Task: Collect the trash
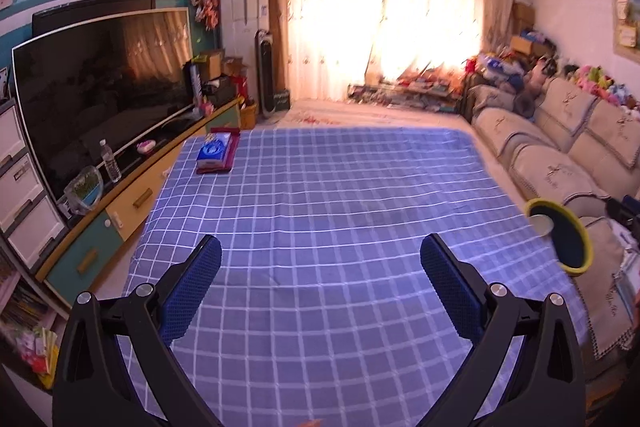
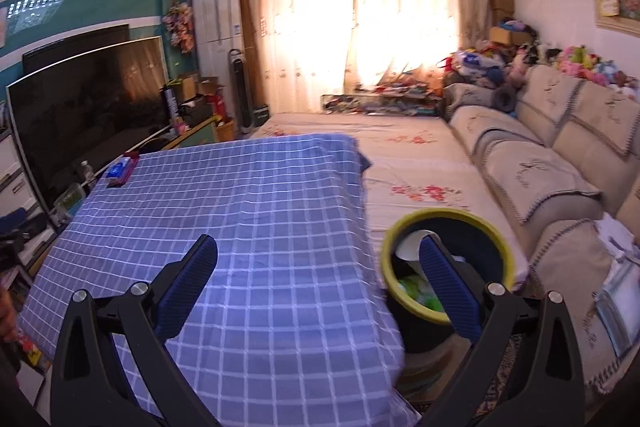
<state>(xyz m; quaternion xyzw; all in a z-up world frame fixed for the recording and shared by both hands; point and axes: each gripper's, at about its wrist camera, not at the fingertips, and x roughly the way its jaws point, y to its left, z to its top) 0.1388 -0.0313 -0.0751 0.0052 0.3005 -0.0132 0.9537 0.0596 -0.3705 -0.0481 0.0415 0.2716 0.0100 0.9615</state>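
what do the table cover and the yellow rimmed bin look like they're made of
Table cover: woven fabric, matte; it creases and drapes softly over the edge. Bin: probably moulded plastic, with a smooth, slightly glossy yellow rim and dark wall, though metal can't be ruled out.

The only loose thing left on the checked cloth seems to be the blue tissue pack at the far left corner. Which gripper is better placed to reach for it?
Probably the left gripper: the tissue pack appears nearer in its view. The right gripper sits by the trash bin. Both are open and empty.
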